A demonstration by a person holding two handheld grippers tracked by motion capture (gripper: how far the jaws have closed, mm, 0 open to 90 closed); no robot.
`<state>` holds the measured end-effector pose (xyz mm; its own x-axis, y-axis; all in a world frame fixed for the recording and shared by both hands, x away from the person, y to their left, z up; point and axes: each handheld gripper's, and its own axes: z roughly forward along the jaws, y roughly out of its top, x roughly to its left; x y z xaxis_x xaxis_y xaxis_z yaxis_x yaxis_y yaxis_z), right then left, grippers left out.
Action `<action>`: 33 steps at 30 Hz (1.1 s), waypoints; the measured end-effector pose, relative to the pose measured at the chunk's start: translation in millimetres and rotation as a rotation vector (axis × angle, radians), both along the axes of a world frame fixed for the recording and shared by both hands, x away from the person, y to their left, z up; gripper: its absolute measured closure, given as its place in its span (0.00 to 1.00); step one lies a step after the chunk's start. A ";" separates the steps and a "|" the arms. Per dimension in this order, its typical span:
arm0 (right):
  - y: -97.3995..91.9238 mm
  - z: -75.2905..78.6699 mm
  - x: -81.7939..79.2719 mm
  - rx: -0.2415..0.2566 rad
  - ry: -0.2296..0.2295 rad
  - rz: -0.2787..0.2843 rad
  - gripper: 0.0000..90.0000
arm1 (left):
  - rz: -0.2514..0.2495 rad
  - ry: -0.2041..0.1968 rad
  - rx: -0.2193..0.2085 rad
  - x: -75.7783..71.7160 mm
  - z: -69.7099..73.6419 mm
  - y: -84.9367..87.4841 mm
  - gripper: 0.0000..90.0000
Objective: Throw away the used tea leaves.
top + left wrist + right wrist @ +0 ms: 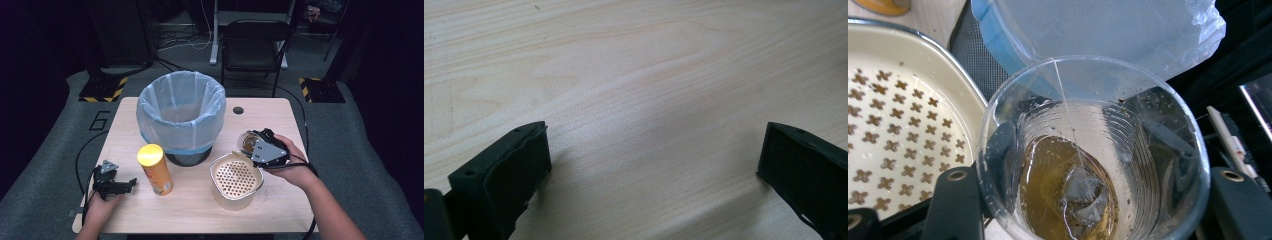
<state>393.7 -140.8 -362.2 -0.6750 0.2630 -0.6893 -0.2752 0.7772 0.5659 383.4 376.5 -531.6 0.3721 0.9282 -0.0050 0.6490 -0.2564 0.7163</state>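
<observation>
While the left gripper [131, 183] rests wide open and empty on the table [280, 115], the right gripper [250, 145] clamps a clear plastic cup [1093, 150] of tea with a teabag [1083, 192], upright, just right of the perforated strainer basin [236, 177], its likely pouring target.

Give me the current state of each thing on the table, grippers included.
Plastic cup: upright, held, brown liquid and a tea bag inside.
Right gripper: shut on the plastic cup, beside the strainer bowl.
Left gripper: open, nothing between its jaws, low over the table.
Strainer bowl: upright, empty.
Chip can: upright, yellow lid on.
Waste bin: upright, lined with a bag, open top.
</observation>
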 end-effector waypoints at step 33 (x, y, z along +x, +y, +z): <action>40.1 -53.7 -34.3 -0.714 -0.661 -0.008 0.44 | -0.001 0.000 0.001 0.0 0.0 0.1 0.00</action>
<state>359.5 -100.7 -415.9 -0.0945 -0.3610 -0.9278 -0.3610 0.8809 -0.3060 383.4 376.6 -531.6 0.3728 0.9279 -0.0042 0.6489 -0.2574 0.7160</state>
